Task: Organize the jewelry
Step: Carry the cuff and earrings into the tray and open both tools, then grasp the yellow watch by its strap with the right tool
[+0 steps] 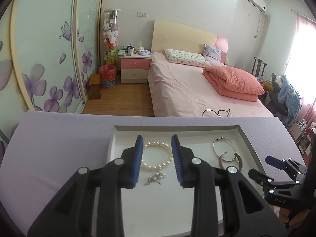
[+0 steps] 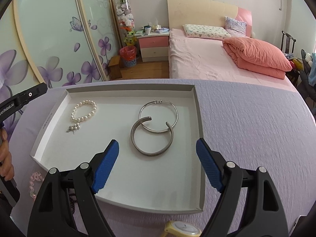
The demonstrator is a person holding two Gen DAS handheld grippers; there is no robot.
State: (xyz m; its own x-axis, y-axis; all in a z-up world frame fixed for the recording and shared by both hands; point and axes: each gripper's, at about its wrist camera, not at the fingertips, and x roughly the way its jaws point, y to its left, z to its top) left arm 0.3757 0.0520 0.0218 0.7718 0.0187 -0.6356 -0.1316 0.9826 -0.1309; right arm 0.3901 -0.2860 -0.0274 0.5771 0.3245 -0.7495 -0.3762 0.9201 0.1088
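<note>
Both the left gripper point(image 1: 157, 154) and right gripper point(image 2: 157, 165) hover released above the tray point(image 2: 198, 118), pearl bracelet point(image 2: 84, 111) near its far-left corner, likely lining up picks.

Bright daylight, window glare, fisheye-warped edges

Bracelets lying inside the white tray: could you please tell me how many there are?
3. The pearl bracelet lies at the tray's far left; the thin silver bangle lies right of centre, overlapping the wide silver cuff just nearer the camera. None appears hidden.
</note>
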